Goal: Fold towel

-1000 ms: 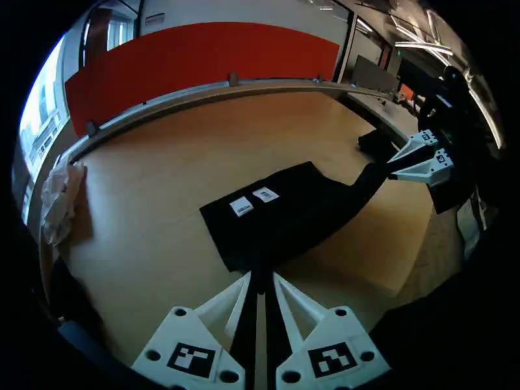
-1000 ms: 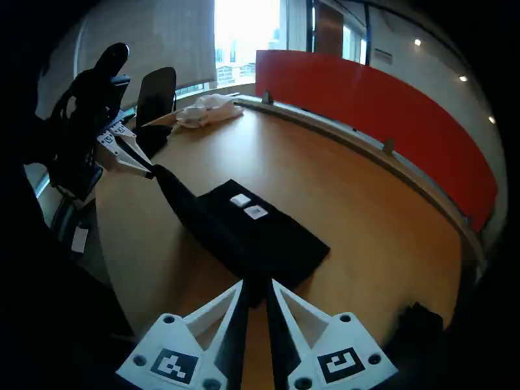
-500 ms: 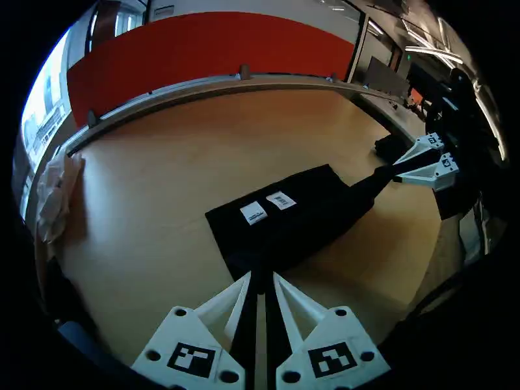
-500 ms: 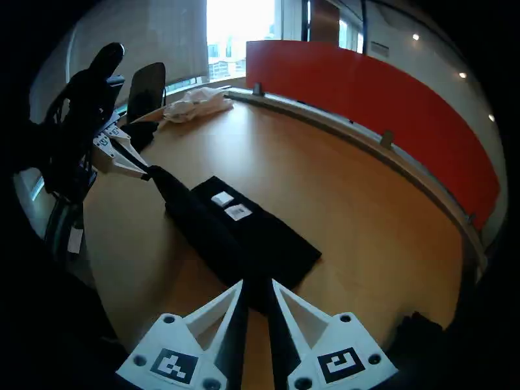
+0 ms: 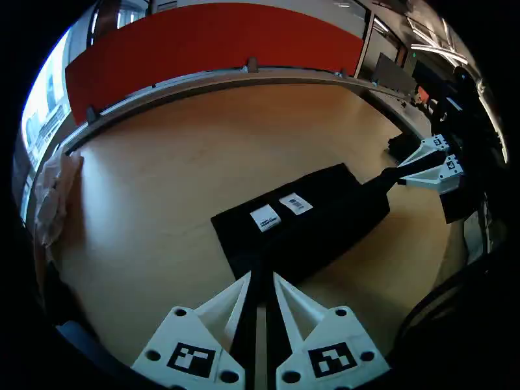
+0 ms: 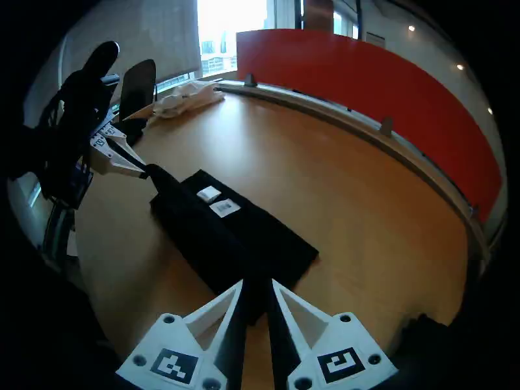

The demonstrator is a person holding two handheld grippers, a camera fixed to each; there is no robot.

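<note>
Left claw (image 5: 262,278), right claw (image 6: 257,286): both pinched.

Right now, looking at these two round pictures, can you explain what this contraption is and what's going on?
No robot here: a person holds a two-finger tool in each hand, each with its own fisheye camera. One picture looks along the left tongs, the other along the right tongs. Each pair is closed on an end of a black towel, which lies mostly on a wooden table with two white labels facing up. Behind the table stands a red panel.

Towel (image 5: 325,214) now lies lower, flatter (R tool (image 5: 396,178) came down).
</note>
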